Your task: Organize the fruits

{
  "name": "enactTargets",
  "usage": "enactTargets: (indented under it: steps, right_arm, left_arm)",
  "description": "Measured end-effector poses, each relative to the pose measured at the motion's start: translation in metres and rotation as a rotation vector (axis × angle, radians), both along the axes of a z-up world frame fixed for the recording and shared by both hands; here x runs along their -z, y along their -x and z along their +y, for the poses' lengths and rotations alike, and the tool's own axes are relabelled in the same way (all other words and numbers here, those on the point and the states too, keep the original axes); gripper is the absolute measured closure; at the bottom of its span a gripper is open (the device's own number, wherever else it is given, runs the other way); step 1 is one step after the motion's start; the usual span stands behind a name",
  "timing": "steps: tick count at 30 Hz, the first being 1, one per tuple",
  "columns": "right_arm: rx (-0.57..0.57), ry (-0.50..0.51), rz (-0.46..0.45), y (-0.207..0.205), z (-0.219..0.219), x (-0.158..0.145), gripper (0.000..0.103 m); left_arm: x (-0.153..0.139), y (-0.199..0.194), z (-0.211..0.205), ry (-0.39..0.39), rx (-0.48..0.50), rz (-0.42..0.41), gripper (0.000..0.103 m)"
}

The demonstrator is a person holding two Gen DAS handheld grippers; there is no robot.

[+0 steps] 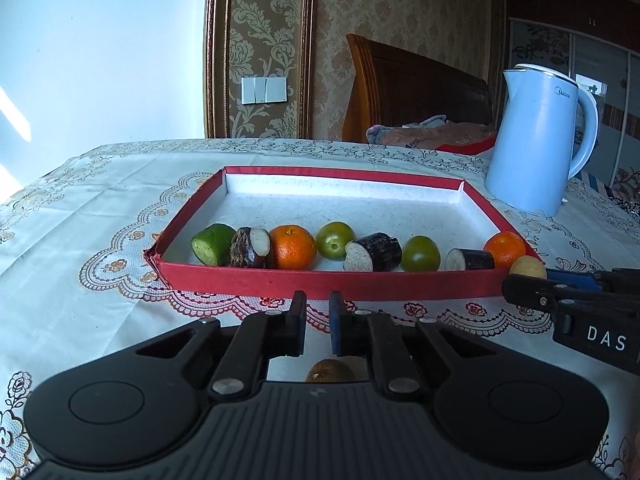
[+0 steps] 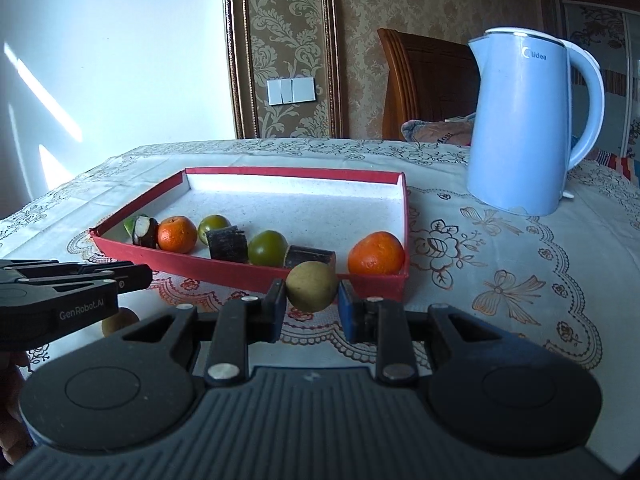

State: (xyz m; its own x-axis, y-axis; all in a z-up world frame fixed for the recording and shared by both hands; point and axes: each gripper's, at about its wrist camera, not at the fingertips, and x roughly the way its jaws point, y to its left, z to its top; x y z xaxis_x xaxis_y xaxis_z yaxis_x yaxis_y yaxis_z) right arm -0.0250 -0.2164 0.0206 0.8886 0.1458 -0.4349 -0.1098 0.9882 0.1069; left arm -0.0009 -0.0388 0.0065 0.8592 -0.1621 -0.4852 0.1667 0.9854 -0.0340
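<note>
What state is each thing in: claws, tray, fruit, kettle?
Left claw: shut, holding nothing.
Right claw: shut on a tan round fruit, held just short of the tray's near wall.
Tray: lidless, pieces lined along its near wall.
Oranges: whole, in the tray.
Green fruits: whole, in the tray.
Dark pieces: cut, lying on their sides.
Brown fruit: on the cloth under the left claw.
Kettle: upright, lid shut.

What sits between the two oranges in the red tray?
Right wrist view: between the oranges lie two green fruits and two dark cut pieces.
</note>
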Motion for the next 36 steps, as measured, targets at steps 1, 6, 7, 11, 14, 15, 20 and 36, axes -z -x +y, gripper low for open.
enactTargets:
  steps: [1, 6, 7, 11, 14, 15, 20, 36]
  right_arm:
    - [-0.009, 0.004, -0.009, 0.000, 0.003, -0.003, 0.077]
    - [-0.044, 0.030, -0.044, -0.002, 0.015, -0.017, 0.077]
    - [-0.047, 0.034, -0.049, -0.003, 0.016, -0.020, 0.077]
    - [-0.054, 0.049, -0.057, -0.008, 0.019, -0.026, 0.077]
    - [-0.049, 0.059, -0.055, -0.014, 0.020, -0.028, 0.077]
    - [-0.048, 0.059, -0.053, -0.017, 0.019, -0.029, 0.077]
    - [-0.039, 0.067, -0.037, -0.032, 0.020, -0.029, 0.077]
    - [-0.021, 0.001, -0.044, -0.032, 0.003, -0.022, 0.077]
  left_arm:
    - [-0.002, -0.001, 0.000, 0.003, -0.001, -0.004, 0.091]
    - [-0.013, -0.008, 0.000, 0.005, -0.018, -0.031, 0.091]
    - [-0.016, -0.010, 0.000, 0.009, -0.021, -0.034, 0.091]
    - [-0.027, -0.019, 0.000, 0.025, -0.039, -0.051, 0.091]
    - [-0.033, -0.027, -0.003, 0.026, -0.041, -0.065, 0.091]
    - [-0.034, -0.030, -0.005, 0.021, -0.042, -0.071, 0.091]
    - [-0.031, -0.048, -0.011, 0.000, -0.056, -0.069, 0.091]
    - [-0.016, 0.018, 0.036, 0.065, 0.146, 0.068, 0.091]
